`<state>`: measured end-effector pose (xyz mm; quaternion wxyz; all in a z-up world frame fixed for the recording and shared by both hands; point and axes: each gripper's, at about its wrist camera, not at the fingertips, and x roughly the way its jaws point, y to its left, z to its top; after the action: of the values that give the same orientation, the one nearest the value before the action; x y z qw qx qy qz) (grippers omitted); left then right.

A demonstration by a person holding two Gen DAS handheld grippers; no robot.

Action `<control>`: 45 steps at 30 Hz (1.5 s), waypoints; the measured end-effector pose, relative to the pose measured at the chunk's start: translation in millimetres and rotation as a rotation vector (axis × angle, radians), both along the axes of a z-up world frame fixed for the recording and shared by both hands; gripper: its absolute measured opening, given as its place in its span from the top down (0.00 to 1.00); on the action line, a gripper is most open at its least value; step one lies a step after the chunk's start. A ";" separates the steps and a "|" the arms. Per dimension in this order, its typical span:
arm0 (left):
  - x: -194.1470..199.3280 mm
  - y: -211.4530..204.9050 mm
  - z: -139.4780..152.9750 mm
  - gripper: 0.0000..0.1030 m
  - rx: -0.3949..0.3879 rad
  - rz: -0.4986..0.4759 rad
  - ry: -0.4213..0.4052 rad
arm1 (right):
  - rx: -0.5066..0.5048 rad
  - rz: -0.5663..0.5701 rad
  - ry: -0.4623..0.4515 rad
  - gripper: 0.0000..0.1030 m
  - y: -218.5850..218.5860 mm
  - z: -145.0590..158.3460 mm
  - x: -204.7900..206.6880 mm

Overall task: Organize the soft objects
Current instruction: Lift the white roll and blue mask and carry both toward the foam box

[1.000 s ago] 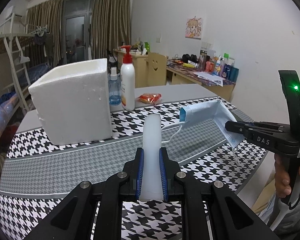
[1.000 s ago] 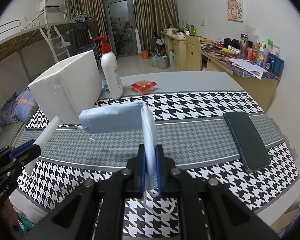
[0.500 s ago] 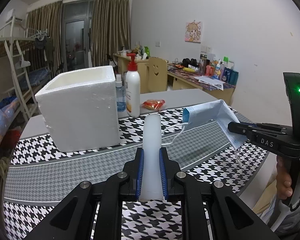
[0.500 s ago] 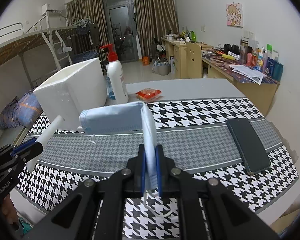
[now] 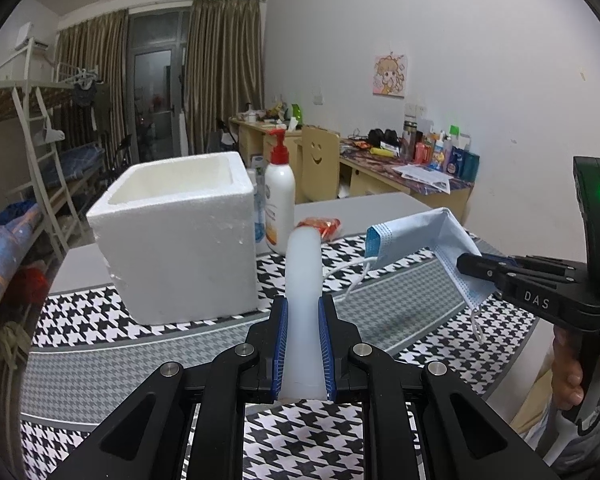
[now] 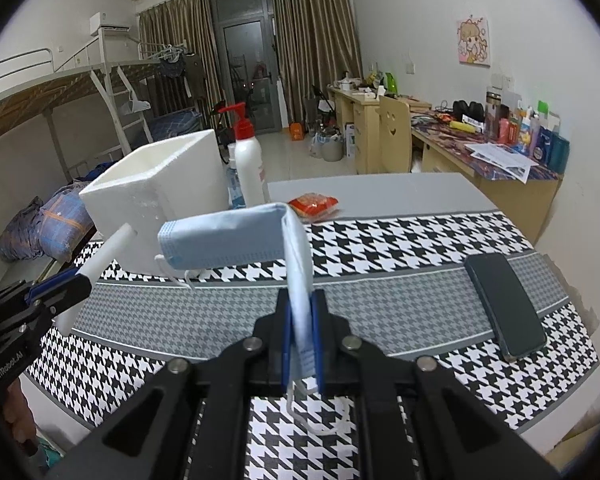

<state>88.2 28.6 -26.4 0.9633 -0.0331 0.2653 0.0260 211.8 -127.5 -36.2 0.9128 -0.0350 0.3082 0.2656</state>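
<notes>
Left wrist view: foam box lies ahead-left of both loads, nearer the left claw pinching the white tube than the right claw pinching the face mask.

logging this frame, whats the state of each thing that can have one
left gripper: shut on white foam stick, held above the table
right gripper: shut on blue face mask, bent over, straps dangling
foam box: open-topped, upright
pump bottle: upright
phone: flat, screen dark
</notes>
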 end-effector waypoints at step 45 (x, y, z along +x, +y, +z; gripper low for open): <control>9.2 45.7 47.5 0.84 0.025 0.087 -0.108 | 0.023 0.087 -0.104 0.88 48.0 39.8 -4.5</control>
<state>97.3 74.3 21.2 0.9745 -0.0337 0.2108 0.0692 207.3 -79.5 3.6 0.9156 -0.0515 0.2554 0.3064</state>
